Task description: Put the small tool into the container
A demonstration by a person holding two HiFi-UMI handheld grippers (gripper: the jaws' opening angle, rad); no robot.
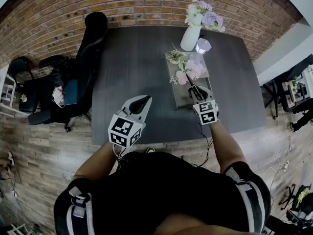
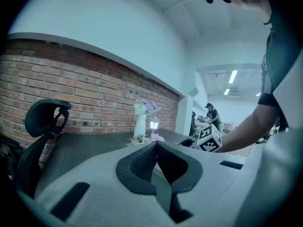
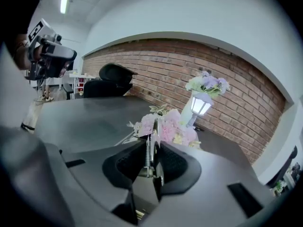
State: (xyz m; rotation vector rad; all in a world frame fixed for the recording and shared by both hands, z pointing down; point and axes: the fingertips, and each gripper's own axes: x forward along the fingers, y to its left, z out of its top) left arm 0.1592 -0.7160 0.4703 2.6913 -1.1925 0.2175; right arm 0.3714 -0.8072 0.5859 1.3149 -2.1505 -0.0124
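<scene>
Clamped in my right hand-held gripper [image 1: 199, 95], the small slim metal tool with a spring [image 3: 147, 151] hung over the flat grey tray [image 1: 182, 99] on the dark desk [image 1: 132, 67], not yet dropped in, while my left hand-held gripper [image 2: 156, 148] sat closed and empty.

You face a dark grey table [image 1: 132, 82] set by a red brick wall [image 1: 146, 4], with a plain white wall [image 2: 118, 37] above the brick. Black office chair [image 1: 92, 40] at the table's left edge, more dark seats [image 1: 20, 66] further left. Wood plank floor [image 1: 44, 146]. Ceiling strip lights [image 2: 232, 76] are lit in the far room.
</scene>
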